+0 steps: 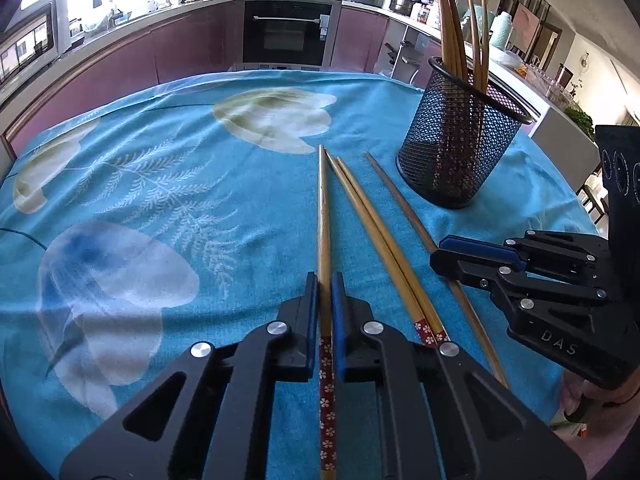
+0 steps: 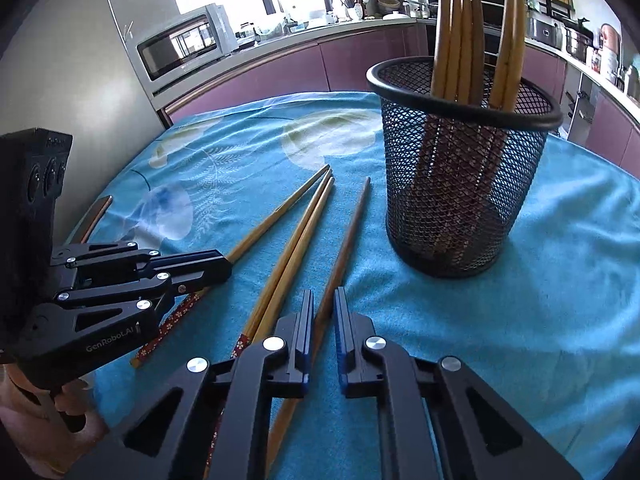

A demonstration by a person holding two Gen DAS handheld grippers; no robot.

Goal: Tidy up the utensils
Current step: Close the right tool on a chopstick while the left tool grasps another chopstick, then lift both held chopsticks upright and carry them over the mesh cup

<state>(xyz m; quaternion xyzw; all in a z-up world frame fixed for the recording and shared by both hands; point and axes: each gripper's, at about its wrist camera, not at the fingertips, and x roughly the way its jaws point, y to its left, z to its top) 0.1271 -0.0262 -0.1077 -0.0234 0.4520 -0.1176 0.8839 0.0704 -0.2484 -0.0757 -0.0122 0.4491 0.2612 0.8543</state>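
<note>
Four wooden chopsticks lie on the blue flowered cloth (image 1: 160,184). My left gripper (image 1: 325,280) is shut on the leftmost chopstick (image 1: 323,208), near its red flowered end. My right gripper (image 2: 324,298) is shut on the darker brown chopstick (image 2: 352,224), the one nearest the holder. Between them a pair of chopsticks (image 1: 372,224) lies untouched, side by side. A black mesh holder (image 1: 460,140) stands upright to the right, with several chopsticks standing in it. The left gripper (image 2: 226,266) shows at the left of the right wrist view, the right gripper (image 1: 438,254) at the right of the left wrist view.
The cloth covers a round table whose far edge (image 1: 280,74) faces purple kitchen cabinets and an oven (image 1: 288,32). A microwave (image 2: 180,44) stands on the counter at the left. A person's hand (image 2: 24,408) holds the left gripper's handle.
</note>
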